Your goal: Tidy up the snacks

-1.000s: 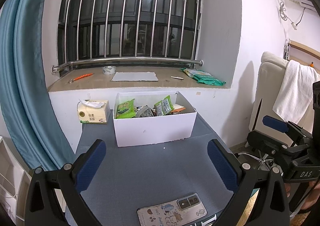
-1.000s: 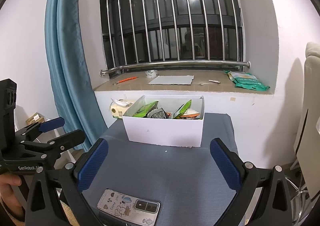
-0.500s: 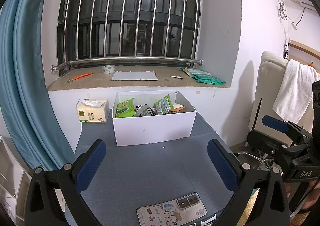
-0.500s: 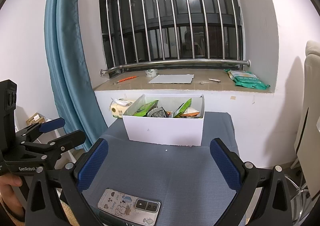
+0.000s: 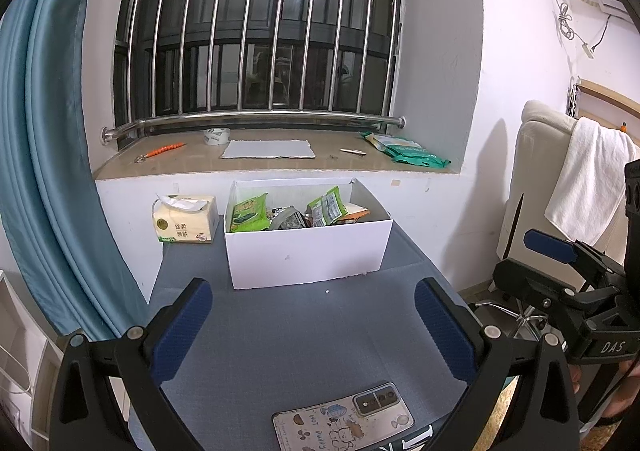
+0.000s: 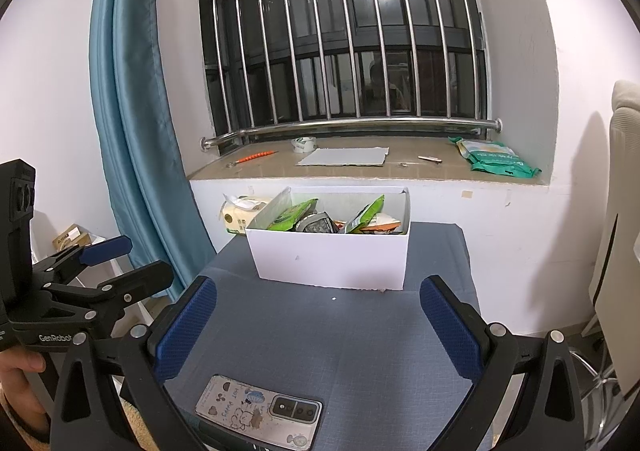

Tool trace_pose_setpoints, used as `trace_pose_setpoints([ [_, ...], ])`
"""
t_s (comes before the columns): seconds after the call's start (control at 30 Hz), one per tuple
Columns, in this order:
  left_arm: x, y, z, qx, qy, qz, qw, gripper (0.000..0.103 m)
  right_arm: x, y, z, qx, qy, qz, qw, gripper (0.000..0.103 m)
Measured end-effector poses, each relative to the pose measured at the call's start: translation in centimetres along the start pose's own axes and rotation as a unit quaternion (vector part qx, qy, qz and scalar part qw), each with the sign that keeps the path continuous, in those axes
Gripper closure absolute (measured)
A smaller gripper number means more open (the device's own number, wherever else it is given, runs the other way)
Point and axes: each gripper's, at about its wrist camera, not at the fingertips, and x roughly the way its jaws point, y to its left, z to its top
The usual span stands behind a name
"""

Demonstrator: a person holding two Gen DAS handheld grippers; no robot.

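Observation:
A white box (image 5: 308, 255) stands at the far end of the grey-blue table (image 5: 304, 331), also in the right wrist view (image 6: 332, 261). It holds several snack packets: a green one (image 5: 248, 213) at the left, a dark one (image 5: 290, 219) in the middle, a green one (image 5: 327, 206) leaning at the right. My left gripper (image 5: 316, 327) is open and empty, well short of the box. My right gripper (image 6: 320, 327) is open and empty, also short of the box. Each gripper shows at the side of the other's view.
A phone in a cartoon case (image 5: 344, 417) lies at the table's near edge, also in the right wrist view (image 6: 260, 411). A tissue pack (image 5: 185, 219) sits left of the box. The windowsill (image 5: 276, 161) holds a green packet (image 5: 404, 151), tape and paper. A chair with a towel (image 5: 588, 179) stands right.
Both views have shifted very slightly; the box and snacks have not moved. Both grippers stay open and empty.

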Motion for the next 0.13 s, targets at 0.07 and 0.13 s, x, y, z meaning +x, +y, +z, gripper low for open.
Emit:
trace_pose_setpoints([
  [0.07,-0.01,0.08,-0.09,-0.002,-0.001,-0.002,1.0,0.0,0.02,0.03,-0.13,0.0,0.001,0.0,1.0,0.0],
  [0.13,0.02,0.02,-0.07,-0.003,0.0,-0.006,1.0,0.0,0.1,0.05,-0.14,0.0,0.001,0.001,1.0,0.0],
])
